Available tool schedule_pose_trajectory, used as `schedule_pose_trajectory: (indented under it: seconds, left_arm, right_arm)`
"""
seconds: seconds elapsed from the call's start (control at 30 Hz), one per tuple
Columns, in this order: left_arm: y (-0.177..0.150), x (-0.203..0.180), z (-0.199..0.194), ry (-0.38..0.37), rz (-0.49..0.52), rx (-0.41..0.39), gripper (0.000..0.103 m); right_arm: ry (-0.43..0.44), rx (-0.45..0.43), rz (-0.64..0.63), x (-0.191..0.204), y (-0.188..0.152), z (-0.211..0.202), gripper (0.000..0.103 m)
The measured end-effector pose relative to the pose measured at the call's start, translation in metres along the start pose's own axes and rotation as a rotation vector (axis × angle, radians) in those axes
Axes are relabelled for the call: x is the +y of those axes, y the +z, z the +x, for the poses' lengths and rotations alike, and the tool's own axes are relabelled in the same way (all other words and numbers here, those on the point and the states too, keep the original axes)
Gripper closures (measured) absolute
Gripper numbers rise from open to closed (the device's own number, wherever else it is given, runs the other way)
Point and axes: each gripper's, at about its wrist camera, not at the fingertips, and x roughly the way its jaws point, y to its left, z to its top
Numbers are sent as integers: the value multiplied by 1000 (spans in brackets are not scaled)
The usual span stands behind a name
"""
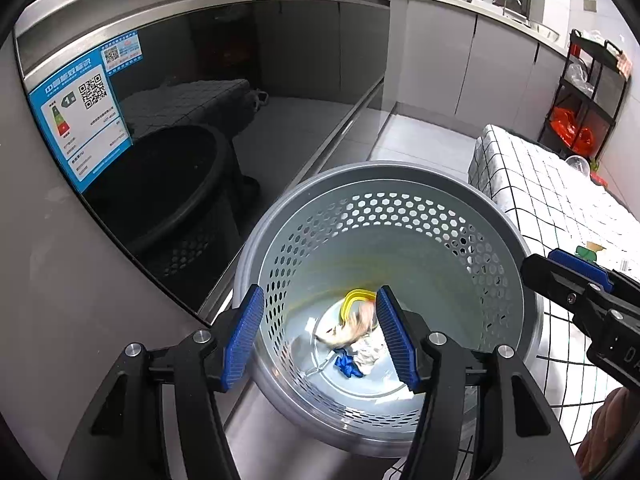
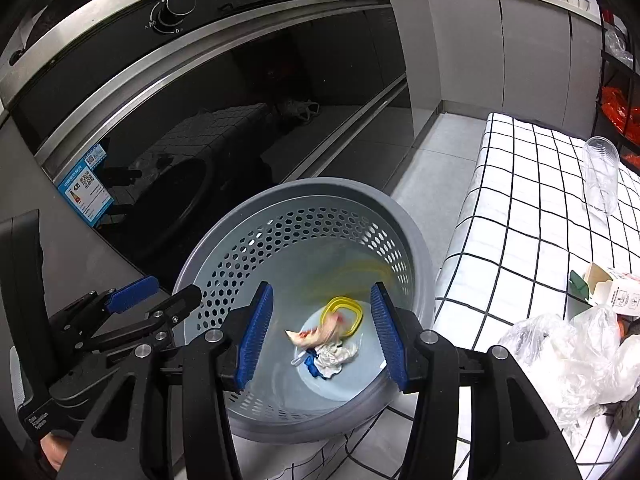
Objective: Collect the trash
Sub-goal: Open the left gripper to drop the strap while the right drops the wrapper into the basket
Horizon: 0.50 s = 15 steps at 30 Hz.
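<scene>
trash: the wrapper (image 1: 356, 326) sits down in the bin (image 1: 400, 170), below both your tongs
left gripper (image 1: 320, 336): released, tilted over bin
right gripper (image 2: 322, 332): same, holding nothing

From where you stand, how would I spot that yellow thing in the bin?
Find the grey perforated bin beside the black-gridded white cloth. At its bottom lies the yellow ring, above a crumpled white paper. It is the only bright yellow, loop-shaped piece there.
</scene>
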Motion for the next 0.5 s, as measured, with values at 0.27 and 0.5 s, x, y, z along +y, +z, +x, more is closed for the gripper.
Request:
schedule_pose_trajectory:
  seconds: [0.27,0.5]
  left_arm:
    - [1,1,-3,-1,-1,-6,46]
    - [0,2,-10,-7,0,-17,44]
  right_arm:
    - [2,-1,0,3,-2,-3,54]
    - [-1,-3,2,2,-4,-7,53]
